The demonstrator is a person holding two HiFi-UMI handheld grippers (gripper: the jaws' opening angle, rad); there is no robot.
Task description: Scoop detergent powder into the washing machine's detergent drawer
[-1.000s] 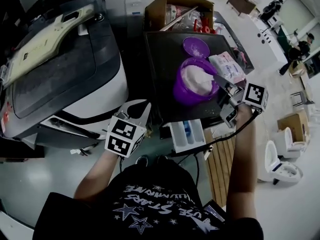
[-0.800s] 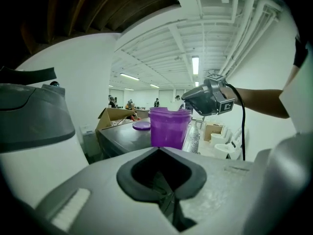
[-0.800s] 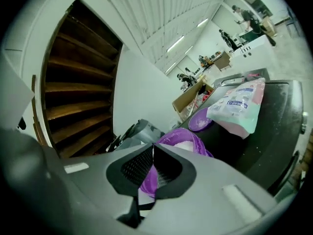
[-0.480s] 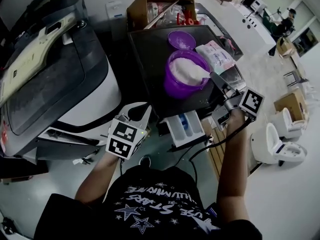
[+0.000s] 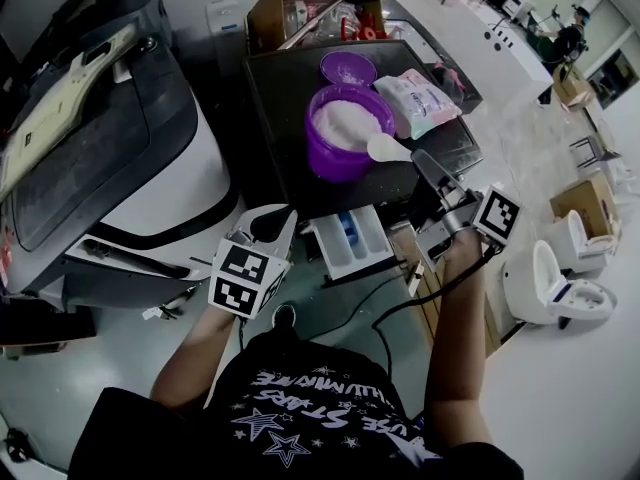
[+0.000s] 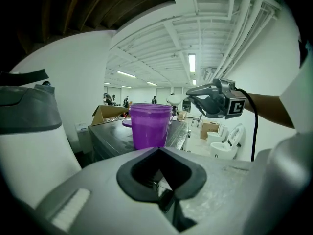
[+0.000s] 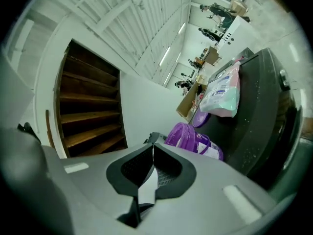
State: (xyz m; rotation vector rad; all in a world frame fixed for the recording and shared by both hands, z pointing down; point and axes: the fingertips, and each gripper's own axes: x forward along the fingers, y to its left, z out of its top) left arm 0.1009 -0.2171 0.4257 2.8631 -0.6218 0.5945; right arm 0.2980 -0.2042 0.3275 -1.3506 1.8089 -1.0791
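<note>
Fingers (image 7: 128, 173) clamped on scoop (image 5: 384, 148), right gripper (image 5: 420, 160) level beside tub (image 5: 335, 165)

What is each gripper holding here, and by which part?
The right gripper holds a white plastic scoop by the end of its handle, jaws shut on it. The left gripper, jaws shut, holds nothing.

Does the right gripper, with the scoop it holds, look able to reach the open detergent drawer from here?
Probably yes. The right gripper holds the scoop beside the purple tub, and the detergent drawer stands pulled out just below with nothing over it.
</note>
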